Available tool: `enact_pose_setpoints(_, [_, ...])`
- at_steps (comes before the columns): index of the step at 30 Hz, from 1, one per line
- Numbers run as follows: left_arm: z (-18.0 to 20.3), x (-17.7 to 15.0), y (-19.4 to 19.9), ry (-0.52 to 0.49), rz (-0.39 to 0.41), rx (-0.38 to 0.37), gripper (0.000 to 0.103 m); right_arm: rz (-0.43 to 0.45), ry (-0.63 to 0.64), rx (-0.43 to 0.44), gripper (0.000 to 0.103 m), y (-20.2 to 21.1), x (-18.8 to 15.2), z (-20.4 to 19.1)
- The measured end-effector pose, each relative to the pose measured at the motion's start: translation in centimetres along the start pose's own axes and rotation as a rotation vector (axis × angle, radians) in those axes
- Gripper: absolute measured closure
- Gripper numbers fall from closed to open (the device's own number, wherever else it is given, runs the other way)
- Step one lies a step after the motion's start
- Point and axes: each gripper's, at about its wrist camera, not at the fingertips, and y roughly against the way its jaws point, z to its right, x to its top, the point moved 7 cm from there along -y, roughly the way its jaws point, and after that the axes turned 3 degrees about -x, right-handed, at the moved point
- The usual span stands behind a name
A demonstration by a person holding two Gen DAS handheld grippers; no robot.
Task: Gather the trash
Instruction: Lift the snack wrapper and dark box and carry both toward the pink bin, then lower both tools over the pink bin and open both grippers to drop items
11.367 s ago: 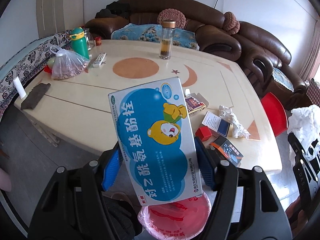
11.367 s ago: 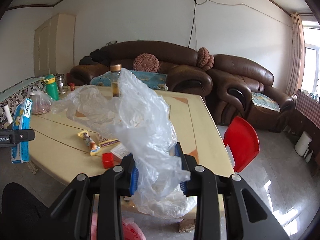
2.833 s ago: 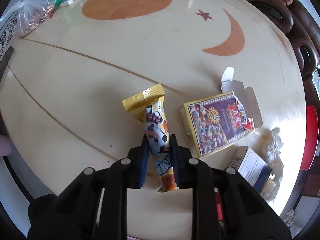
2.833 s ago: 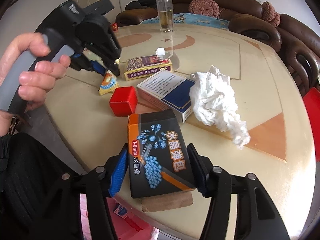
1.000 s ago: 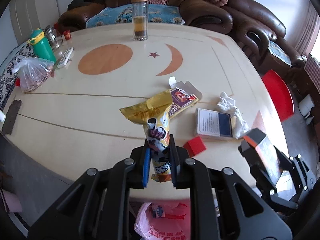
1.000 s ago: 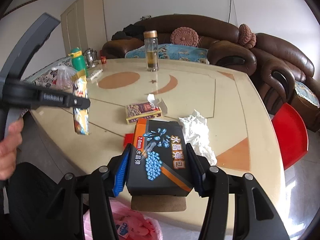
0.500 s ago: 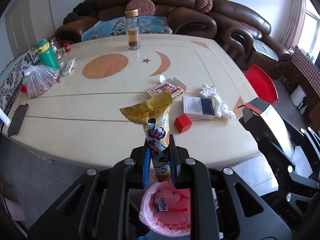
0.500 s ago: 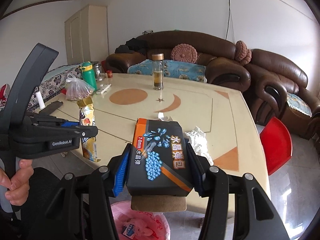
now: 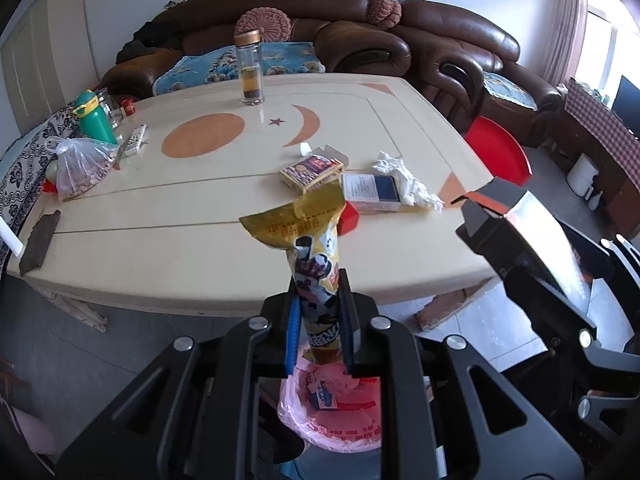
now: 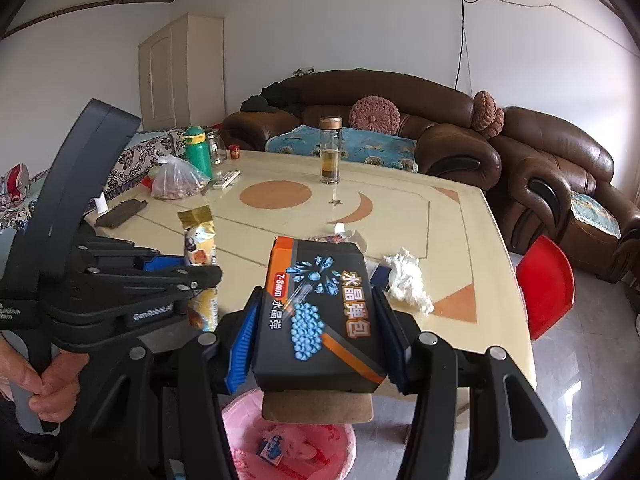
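Your left gripper (image 9: pixel 319 320) is clamped on the lower part of a gold snack wrapper (image 9: pixel 310 248), which stands upright between the blue pads with its crimped top fanned out above them. Your right gripper (image 10: pixel 316 344) is clamped on a black box (image 10: pixel 318 308) with blue beads and an orange stripe printed on it; both pads press its long sides, and a brown cardboard flap sticks out under its near end.

Directly below both grippers sits the pink-lined bin (image 9: pixel 340 420), with a small blue-and-white carton already lying inside. In the right wrist view the same bin (image 10: pixel 288 440) shows under the box, and the left gripper (image 10: pixel 200 276) hangs just to the left of yours, level with it, your hand (image 10: pixel 44 384) wrapped around its grey handle.

Beyond the pads comes the near edge of the table (image 9: pixel 160 248). Just past the wrapper on it lies a red block (image 9: pixel 349 216), partly hidden, then a blue-and-white box (image 9: pixel 372 192) with a crumpled tissue (image 9: pixel 404 184) touching its right side, and a little farther an open printed carton (image 9: pixel 312 172). Far left of the left gripper rest a dark flat piece (image 9: pixel 40 240), a clear bag (image 9: pixel 80 164), a remote (image 9: pixel 134 140) and a green bottle (image 9: pixel 94 120). At the far side stands a glass bottle (image 9: pixel 250 68), with brown sofas (image 9: pixel 440 40) behind it. A red chair (image 9: pixel 500 148) stands off the table's right edge.
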Motion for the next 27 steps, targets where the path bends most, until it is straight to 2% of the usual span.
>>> enact_pose_setpoints(12, [0.9,-5.5,-2.8,-0.044,-0.104,-0.043,0.086,-0.093,-0.014,0.005,0.051,-0.3,-4.3,-1.6])
enact_pose_setpoints(20, [1.1,-8.2,-5.8,-0.061,-0.175,-0.074,0.086,-0.198,-0.038,0.005,0.051,-2.9,-8.0,-1.0])
enact_pose_setpoints(27, [1.5,-10.8,-9.2,-0.054,-0.256,-0.138,0.086,-0.293,-0.059,0.025,0.051,-6.0,-11.2,-0.6])
